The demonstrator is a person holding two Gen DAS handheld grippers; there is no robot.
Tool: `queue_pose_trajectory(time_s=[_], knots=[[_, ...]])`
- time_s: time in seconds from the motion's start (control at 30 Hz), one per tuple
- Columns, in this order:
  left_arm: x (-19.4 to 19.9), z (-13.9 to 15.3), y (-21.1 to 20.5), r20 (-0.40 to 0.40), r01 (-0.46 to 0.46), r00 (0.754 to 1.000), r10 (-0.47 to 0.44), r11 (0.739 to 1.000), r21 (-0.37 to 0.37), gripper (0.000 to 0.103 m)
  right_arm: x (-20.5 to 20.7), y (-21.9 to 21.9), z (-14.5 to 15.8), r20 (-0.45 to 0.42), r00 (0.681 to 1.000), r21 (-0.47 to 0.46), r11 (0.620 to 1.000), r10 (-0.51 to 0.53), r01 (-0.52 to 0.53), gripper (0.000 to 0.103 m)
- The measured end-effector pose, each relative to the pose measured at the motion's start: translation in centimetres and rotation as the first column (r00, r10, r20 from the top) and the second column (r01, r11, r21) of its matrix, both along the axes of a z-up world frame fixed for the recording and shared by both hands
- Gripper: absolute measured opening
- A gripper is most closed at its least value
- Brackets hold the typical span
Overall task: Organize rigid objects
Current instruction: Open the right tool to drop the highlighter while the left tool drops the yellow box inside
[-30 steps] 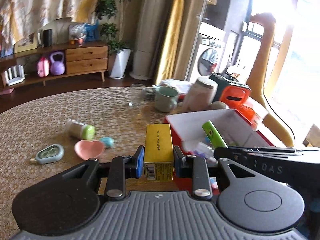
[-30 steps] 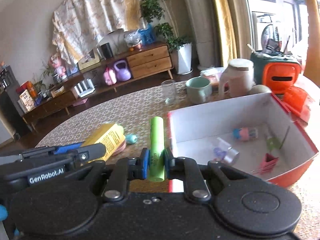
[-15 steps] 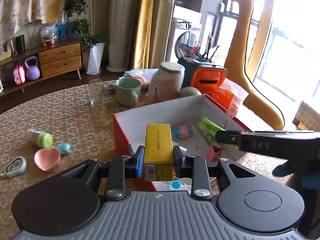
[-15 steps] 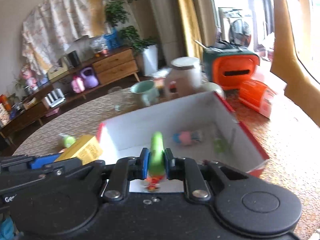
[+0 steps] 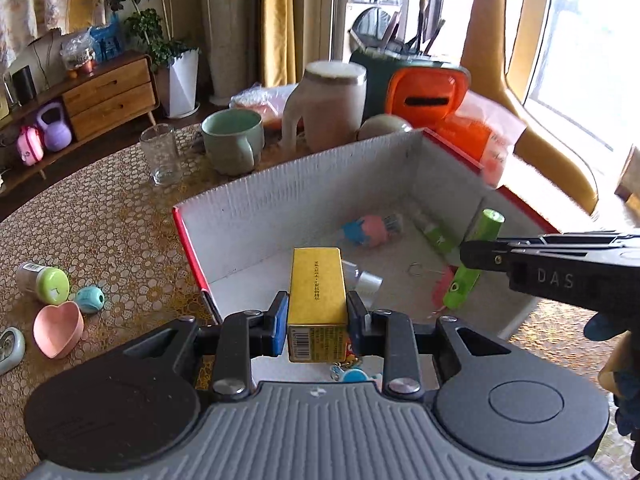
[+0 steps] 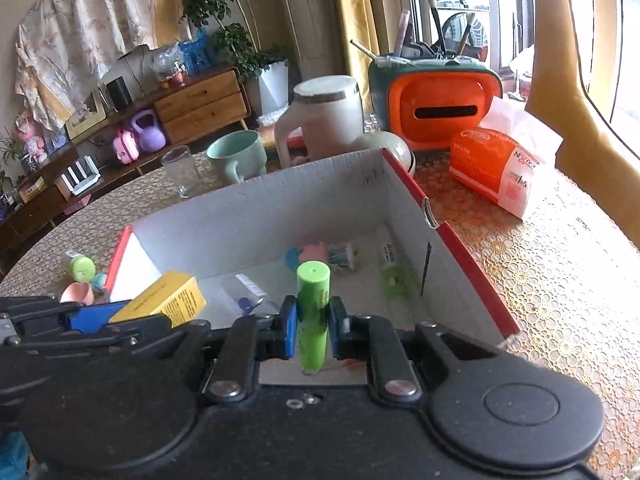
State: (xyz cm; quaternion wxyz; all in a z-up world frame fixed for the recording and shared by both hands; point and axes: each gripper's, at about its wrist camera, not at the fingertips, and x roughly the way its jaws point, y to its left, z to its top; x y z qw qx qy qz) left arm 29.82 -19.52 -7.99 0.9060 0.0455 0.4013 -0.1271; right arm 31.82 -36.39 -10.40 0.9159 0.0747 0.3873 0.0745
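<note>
Clamping a yellow carton (image 5: 317, 288) between blue-padded jaws, the left gripper (image 5: 317, 312) holds it above the near-left part of the box (image 5: 280, 196). The carton is rectangular card, with a column of small print on top and a barcode panel on its near end; the print is too small to read. The right gripper (image 6: 313, 320) is clenched on a green tube (image 6: 313, 304), a smooth cylinder with a flat cap, held over the box's near edge. In the left view the right gripper's side bears the letters "DAS".

The box is open-topped, white ribbed cardboard inside, red outside. Lying on its floor are a pink-and-blue toy (image 5: 370, 230), a small clear bottle (image 6: 250, 290) and a green item by the right wall, its type unclear.

Left of the box, on the pebble-patterned tablecloth (image 5: 100, 220), lie a pink heart dish (image 5: 58, 328), a green-capped jar (image 5: 42, 282) and a teal round piece (image 5: 90, 299). Behind the box stand a clear glass (image 5: 160, 156), a pale green mug (image 5: 234, 140), a white lidded jug (image 5: 330, 108) and an orange case (image 6: 438, 110). Right of the box lies an orange tissue pack (image 6: 496, 168); its lettering is not legible.
</note>
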Motion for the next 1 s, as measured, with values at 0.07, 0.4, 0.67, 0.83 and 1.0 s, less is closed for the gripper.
queue_pose_trajectory(time_s=[0.07,0.4,0.67,0.83,1.0], knots=[[0.6,-0.7,-0.4,-0.017,-0.008,1.000,0.008,1.000,0.018,0.029,0.9,-0.1,-0.5,-0.022,1.000,0.007,1.000,0.004,-0.004,0.015],[2.2,-2.5,-1.7,-0.093,-0.030,0.995,0.038,0.996,0.086,0.029,3.6,0.6,-2.7,-0.106,0.994,-0.027,0.999,0.018,-0.021,0.015],[2.5,-2.7,-2.6,-0.091,-0.014,0.995,0.027,0.989,0.145,0.029,4.3,0.1,-3.7,-0.129,0.992,-0.028,1.000,0.005,-0.009,0.021],[2.3,-2.9,-3.0,-0.090,0.003,0.996,0.013,0.985,0.173,0.029,4.2,-0.2,-3.4,-0.129,0.992,-0.015,1.000,-0.003,0.001,0.028],[1.8,-2.4,-2.4,-0.126,0.005,0.992,0.010,0.993,0.120,0.029,3.5,-0.4,-2.9,-0.131,0.991,0.003,1.000,0.005,-0.005,0.033]])
